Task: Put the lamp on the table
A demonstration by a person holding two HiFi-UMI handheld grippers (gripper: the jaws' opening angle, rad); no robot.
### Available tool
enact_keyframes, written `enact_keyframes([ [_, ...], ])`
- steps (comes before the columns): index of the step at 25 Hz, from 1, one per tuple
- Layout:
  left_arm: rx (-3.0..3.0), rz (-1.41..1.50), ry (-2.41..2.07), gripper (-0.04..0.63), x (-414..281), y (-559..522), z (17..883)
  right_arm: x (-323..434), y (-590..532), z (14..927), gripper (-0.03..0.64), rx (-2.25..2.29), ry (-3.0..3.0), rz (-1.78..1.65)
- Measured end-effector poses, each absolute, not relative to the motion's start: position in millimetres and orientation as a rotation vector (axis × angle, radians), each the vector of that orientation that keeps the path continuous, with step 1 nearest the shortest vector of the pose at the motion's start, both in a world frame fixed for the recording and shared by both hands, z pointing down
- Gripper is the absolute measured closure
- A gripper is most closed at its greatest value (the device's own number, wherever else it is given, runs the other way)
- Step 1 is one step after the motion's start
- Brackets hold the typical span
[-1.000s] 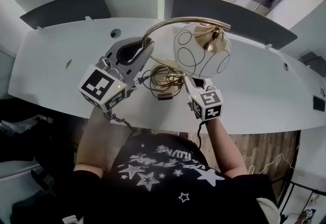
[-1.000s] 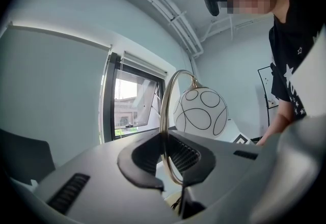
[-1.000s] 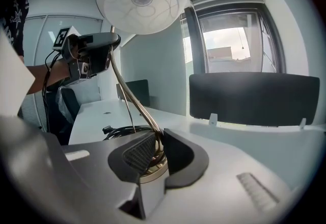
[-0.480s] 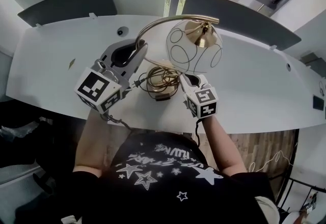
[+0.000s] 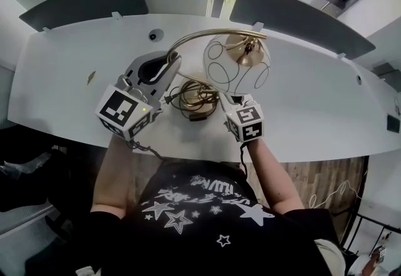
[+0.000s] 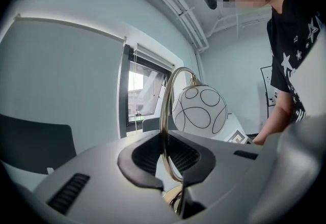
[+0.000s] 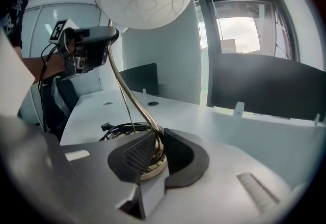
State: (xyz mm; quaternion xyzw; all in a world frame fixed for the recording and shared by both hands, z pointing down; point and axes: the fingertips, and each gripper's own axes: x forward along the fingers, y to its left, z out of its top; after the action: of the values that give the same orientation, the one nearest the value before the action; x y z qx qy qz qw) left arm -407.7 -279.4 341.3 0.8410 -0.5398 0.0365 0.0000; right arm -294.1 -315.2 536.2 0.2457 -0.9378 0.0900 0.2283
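At frame centre the lamp (image 5: 237, 68) is on or just above the tabletop (image 5: 62, 80), left gripper (image 5: 169, 61) and right gripper (image 5: 224, 98) jaws both clamping its stem (image 5: 200, 32); only letting go seems left.

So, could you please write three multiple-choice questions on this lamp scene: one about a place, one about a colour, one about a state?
1. Where does the right tool grip?
A. the stem's top bend
B. the stem, low by the base
C. the cord

2. What colour are the lines on the white shade?
A. black
B. red
C. green

3. How are the left tool's jaws?
A. wide open, empty
B. shut on the stem
C. shut on the cord

Answers:
1 B, because the right gripper view shows its pads on the stem just above the brass base.
2 A, because black circles cross the globe.
3 B, because the left gripper view shows the brass stem pinched between its pads.
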Motion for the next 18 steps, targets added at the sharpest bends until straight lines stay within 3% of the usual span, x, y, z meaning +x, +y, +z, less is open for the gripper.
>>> enact_keyframes([
  [18,2.589,0.114,-1.697,0.560,-413,-285,354,-295,-320,548,0.574,0.657,-2.554,0.240],
])
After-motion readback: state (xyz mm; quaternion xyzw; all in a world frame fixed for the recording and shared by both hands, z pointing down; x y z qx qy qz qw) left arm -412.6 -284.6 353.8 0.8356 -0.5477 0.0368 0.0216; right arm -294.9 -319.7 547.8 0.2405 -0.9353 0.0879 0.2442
